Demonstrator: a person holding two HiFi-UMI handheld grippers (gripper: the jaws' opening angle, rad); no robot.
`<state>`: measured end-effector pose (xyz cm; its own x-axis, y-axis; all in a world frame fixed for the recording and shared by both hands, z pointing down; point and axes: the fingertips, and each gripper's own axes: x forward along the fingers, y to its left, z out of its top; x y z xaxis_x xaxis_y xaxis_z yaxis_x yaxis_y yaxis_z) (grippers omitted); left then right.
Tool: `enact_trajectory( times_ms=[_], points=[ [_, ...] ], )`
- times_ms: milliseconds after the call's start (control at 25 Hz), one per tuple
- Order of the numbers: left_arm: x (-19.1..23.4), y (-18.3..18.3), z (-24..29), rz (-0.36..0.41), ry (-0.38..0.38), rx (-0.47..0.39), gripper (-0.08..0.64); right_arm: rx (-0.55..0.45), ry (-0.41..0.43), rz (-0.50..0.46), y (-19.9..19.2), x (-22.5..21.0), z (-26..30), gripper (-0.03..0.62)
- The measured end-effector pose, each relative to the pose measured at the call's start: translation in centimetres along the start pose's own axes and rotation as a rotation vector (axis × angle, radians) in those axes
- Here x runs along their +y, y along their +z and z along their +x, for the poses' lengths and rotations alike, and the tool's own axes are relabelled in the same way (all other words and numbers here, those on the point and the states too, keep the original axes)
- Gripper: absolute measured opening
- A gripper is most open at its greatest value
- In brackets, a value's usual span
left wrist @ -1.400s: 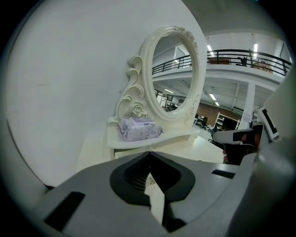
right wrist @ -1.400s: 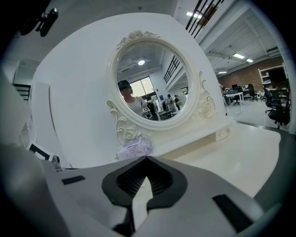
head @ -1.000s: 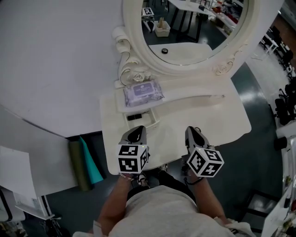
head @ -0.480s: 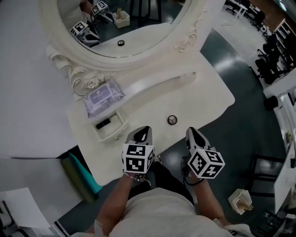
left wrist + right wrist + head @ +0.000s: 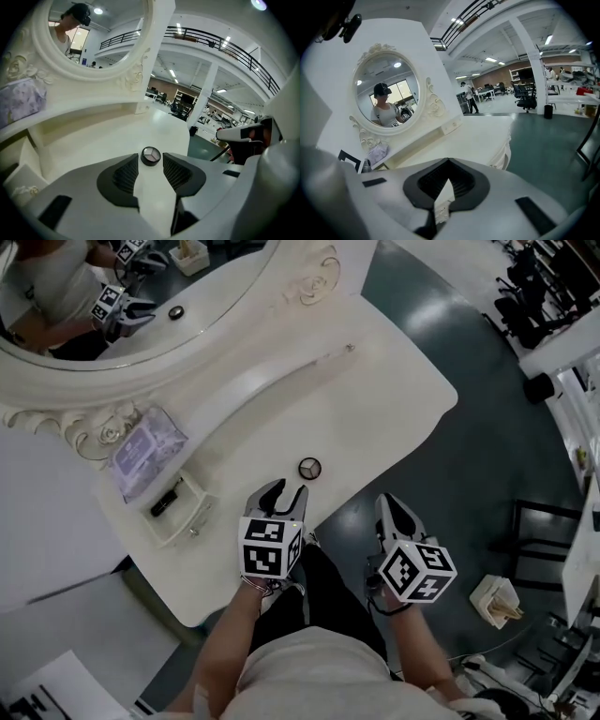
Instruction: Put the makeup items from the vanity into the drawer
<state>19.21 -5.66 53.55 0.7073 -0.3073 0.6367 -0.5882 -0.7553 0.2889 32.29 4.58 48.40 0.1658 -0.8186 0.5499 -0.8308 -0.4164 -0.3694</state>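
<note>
Left gripper (image 5: 286, 491): jaws apart, just been opening, nothing between pads; round compact (image 5: 309, 468) on vanity (image 5: 375, 399) just beyond tips. Right gripper (image 5: 394, 507): jaws together, empty, off near edge. Drawer (image 5: 202, 509) open at left.

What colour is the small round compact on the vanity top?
The compact is black with a pale grey three-part lid; best seen in the left gripper view.
</note>
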Motion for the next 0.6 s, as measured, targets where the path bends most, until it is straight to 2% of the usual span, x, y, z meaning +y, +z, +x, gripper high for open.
enact_trajectory(
  times_ms=[160, 320, 600],
  points=[
    [-0.4, -0.6, 2.3, 0.024, -0.017, 0.05, 0.223, 0.02, -0.018, 0.03, -0.6, -1.8, 0.7, 0.017],
    [-0.8, -0.9, 4.3, 0.092, -0.004, 0.084, 0.279, 0.042, -0.026, 0.05, -1.1, -3.2, 1.6, 0.017],
    [-0.5, -1.1, 6.6, 0.142, 0.042, 0.145, 0.282, 0.071, -0.04, 0.072, -1.7, -4.9, 2.5, 0.017]
  ],
)
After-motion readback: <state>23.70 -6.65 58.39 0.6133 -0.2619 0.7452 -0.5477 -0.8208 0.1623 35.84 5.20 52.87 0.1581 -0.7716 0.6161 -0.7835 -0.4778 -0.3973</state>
